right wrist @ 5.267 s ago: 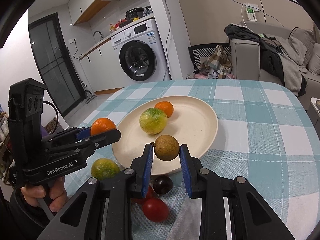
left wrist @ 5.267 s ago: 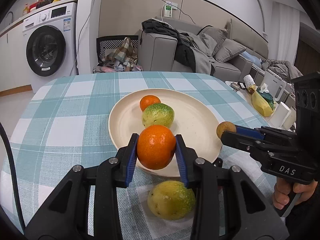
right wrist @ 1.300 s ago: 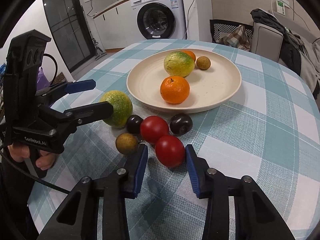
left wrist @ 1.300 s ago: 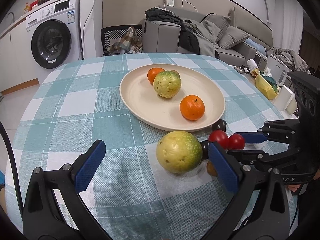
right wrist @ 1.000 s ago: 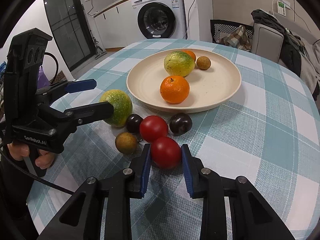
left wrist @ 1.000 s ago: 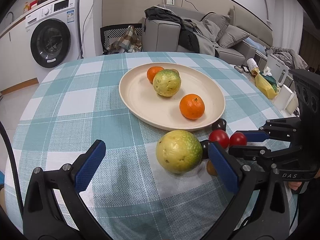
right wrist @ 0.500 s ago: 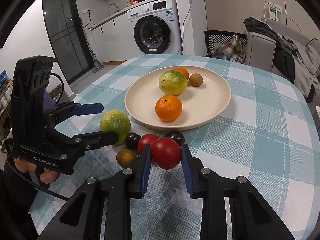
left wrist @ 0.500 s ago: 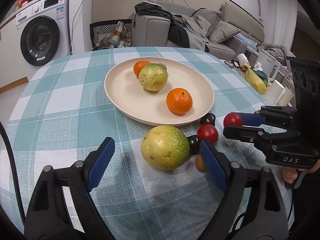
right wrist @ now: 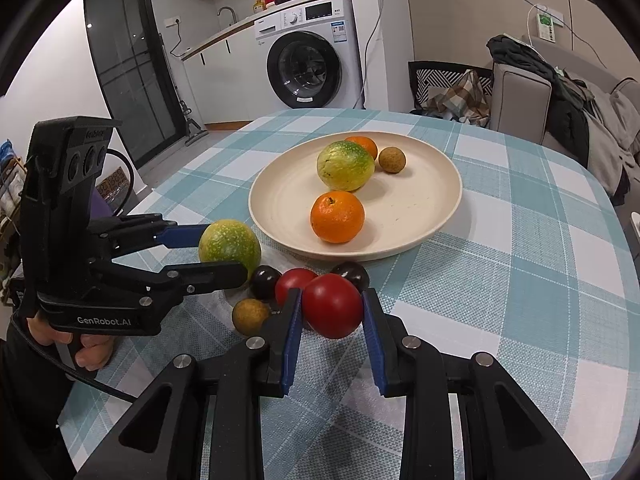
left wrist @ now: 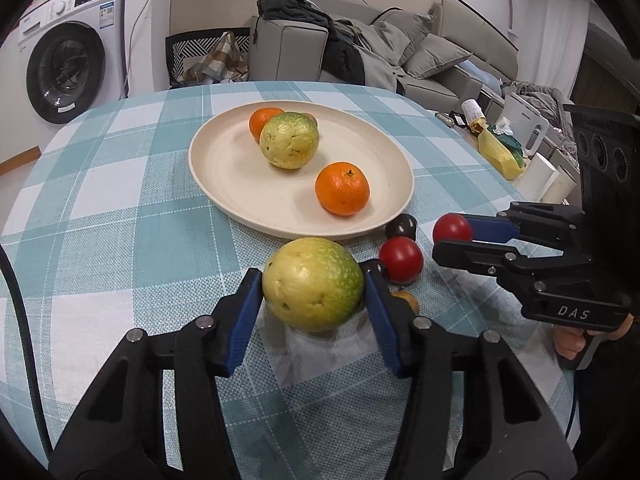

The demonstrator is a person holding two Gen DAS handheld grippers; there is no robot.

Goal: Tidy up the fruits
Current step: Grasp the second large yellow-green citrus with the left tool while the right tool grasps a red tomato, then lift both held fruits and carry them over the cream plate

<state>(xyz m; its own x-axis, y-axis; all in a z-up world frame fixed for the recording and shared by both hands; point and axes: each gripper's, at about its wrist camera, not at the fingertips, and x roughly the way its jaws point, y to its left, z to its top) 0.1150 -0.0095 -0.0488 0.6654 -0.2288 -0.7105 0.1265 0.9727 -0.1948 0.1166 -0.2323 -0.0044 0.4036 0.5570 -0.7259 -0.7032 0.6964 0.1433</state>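
Checked teal tabletop (right wrist: 520, 280): your cream round plate (right wrist: 432, 184) holds four fruits; left gripper (left wrist: 314, 292) jaws clasp one yellow-green guava (left wrist: 314, 284), right gripper (right wrist: 332, 312) jaws one red tomato (right wrist: 332, 310).

The left gripper (left wrist: 314, 294) reached forward low over the table, its blue pads (left wrist: 244, 312) pressed against a green-yellow fruit (left wrist: 314, 284). To its right, the right gripper (right wrist: 330, 316) was level, clamped on a red tomato (right wrist: 332, 311).

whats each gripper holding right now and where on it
Left gripper: yellow-green round fruit, clamped across its sides. Right gripper: red tomato, across its sides.
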